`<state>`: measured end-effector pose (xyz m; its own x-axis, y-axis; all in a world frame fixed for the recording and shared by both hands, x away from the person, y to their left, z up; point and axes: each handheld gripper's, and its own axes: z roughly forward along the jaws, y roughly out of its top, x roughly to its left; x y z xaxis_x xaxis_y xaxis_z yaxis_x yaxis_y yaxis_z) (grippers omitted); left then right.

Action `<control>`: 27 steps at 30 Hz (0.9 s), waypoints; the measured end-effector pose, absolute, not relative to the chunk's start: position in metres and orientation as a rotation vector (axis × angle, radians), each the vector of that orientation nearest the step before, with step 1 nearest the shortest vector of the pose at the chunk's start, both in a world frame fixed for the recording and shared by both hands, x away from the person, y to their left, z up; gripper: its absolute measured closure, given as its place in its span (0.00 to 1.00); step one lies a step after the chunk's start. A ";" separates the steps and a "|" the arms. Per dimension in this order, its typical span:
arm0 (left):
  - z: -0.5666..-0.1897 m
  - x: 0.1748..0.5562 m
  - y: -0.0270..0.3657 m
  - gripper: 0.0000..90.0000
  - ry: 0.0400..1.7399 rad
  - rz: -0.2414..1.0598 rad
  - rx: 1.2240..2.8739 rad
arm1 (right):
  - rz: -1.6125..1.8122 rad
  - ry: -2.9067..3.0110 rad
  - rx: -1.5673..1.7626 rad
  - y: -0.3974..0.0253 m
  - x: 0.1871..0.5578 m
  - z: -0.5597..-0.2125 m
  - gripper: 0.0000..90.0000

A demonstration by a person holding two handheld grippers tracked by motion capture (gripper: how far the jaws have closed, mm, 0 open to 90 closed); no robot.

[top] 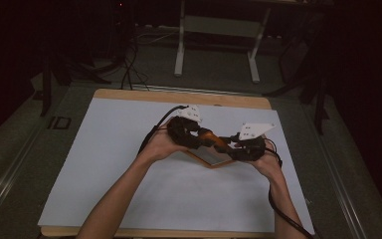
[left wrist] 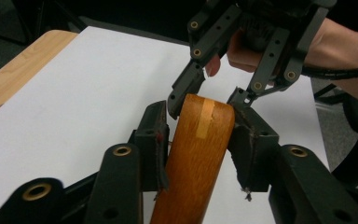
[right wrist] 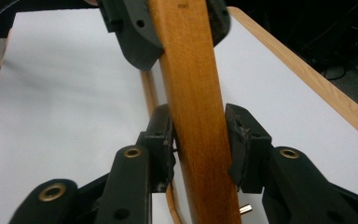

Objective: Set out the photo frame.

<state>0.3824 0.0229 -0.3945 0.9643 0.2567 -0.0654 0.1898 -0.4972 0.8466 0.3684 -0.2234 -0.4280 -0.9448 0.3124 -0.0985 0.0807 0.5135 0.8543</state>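
Note:
An orange-brown wooden bar (top: pixel 215 140) is held over the middle of the table between both grippers. My left gripper (top: pixel 205 136) is shut on one part of it. In the left gripper view its jaws clamp the bar (left wrist: pixel 193 158) on both sides, just behind the rounded end, which has a pale stripe. My right gripper (top: pixel 227 145) is shut on the bar from the opposite side. In the right gripper view the wood (right wrist: pixel 196 93) runs upright between the pads. Each gripper's tips reach the other's: right gripper (left wrist: pixel 209 100), left gripper (right wrist: pixel 168 28). A thin V-shaped wooden edge (top: pixel 208 163) shows just below the bar.
A white sheet (top: pixel 129 164) covers the wooden table (top: pixel 179 95), whose bare rim shows at the far and right edges. Beyond it stand a white desk frame (top: pixel 180 45) and floor cables (top: pixel 129 64). A small brass pin (right wrist: pixel 245 208) shows low beside the bar.

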 end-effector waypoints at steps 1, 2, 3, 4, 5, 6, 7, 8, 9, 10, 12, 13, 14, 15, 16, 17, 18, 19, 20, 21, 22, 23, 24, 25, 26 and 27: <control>-0.395 0.383 0.023 0.63 0.318 0.090 2.101 | 1.397 2.516 0.333 -0.223 0.368 -0.428 0.73; -0.395 0.383 0.023 0.60 0.326 0.095 2.099 | 1.393 2.514 0.333 -0.224 0.367 -0.428 0.73; -0.395 0.383 0.024 0.58 0.337 0.099 2.094 | 1.386 2.514 0.331 -0.224 0.367 -0.428 0.74; -0.395 0.383 0.025 0.55 0.350 0.099 2.083 | 1.385 2.511 0.335 -0.225 0.366 -0.428 0.74; -0.395 0.384 0.027 0.53 0.359 0.104 2.077 | 1.383 2.510 0.339 -0.226 0.366 -0.428 0.75; -0.396 0.384 0.029 0.51 0.363 0.110 2.065 | 1.386 2.508 0.348 -0.228 0.366 -0.428 0.75; -0.396 0.384 0.031 0.49 0.372 0.112 2.056 | 1.387 2.507 0.357 -0.230 0.366 -0.428 0.76; -0.396 0.385 0.034 0.48 0.380 0.117 2.047 | 1.391 2.505 0.363 -0.232 0.366 -0.429 0.76; -0.395 0.385 0.036 0.47 0.387 0.127 2.037 | 1.394 2.500 0.369 -0.234 0.366 -0.430 0.76; -0.396 0.385 0.039 0.46 0.400 0.129 2.020 | 1.399 2.498 0.383 -0.236 0.366 -0.430 0.76; -0.397 0.385 0.044 0.45 0.415 0.152 1.994 | 1.415 2.492 0.407 -0.241 0.365 -0.432 0.76; -0.399 0.385 0.047 0.44 0.426 0.161 1.978 | 1.421 2.490 0.412 -0.243 0.365 -0.432 0.76; -0.401 0.385 0.050 0.44 0.439 0.164 1.958 | 1.424 2.487 0.415 -0.245 0.364 -0.433 0.76; -0.404 0.385 0.054 0.44 0.452 0.168 1.929 | 1.429 2.484 0.423 -0.246 0.364 -0.434 0.76; -0.408 0.385 0.058 0.44 0.459 0.160 1.898 | 1.432 2.480 0.428 -0.248 0.363 -0.434 0.76; -0.411 0.385 0.062 0.43 0.467 0.150 1.873 | 1.436 2.478 0.436 -0.249 0.363 -0.435 0.76; -0.415 0.386 0.065 0.43 0.477 0.148 1.855 | 1.443 2.475 0.442 -0.250 0.362 -0.436 0.76; -0.418 0.386 0.067 0.43 0.485 0.148 1.846 | 1.447 2.471 0.447 -0.251 0.362 -0.436 0.76; -0.421 0.386 0.068 0.43 0.491 0.150 1.839 | 1.449 2.471 0.451 -0.252 0.361 -0.437 0.76; -0.424 0.386 0.070 0.43 0.497 0.144 1.828 | 1.453 2.466 0.455 -0.253 0.361 -0.437 0.76; -0.426 0.386 0.071 0.43 0.502 0.143 1.820 | 1.454 2.464 0.458 -0.254 0.361 -0.438 0.76; -0.429 0.386 0.072 0.43 0.504 0.144 1.813 | 1.459 2.460 0.464 -0.255 0.360 -0.438 0.76; -0.431 0.386 0.073 0.43 0.508 0.143 1.802 | 1.466 2.455 0.471 -0.256 0.360 -0.439 0.76; -0.434 0.386 0.074 0.43 0.512 0.129 1.790 | 1.475 2.449 0.477 -0.257 0.360 -0.440 0.76; -0.438 0.386 0.075 0.43 0.516 0.122 1.783 | 1.482 2.444 0.486 -0.258 0.359 -0.441 0.76; -0.441 0.387 0.075 0.42 0.519 0.116 1.780 | 1.488 2.440 0.493 -0.259 0.359 -0.441 0.76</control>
<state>0.3867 0.0751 -0.4413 0.8950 0.4031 -0.1912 0.2835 -0.1829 0.9414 0.3588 -0.2593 -0.4415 -0.9140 0.4046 -0.0292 0.1594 0.4245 0.8913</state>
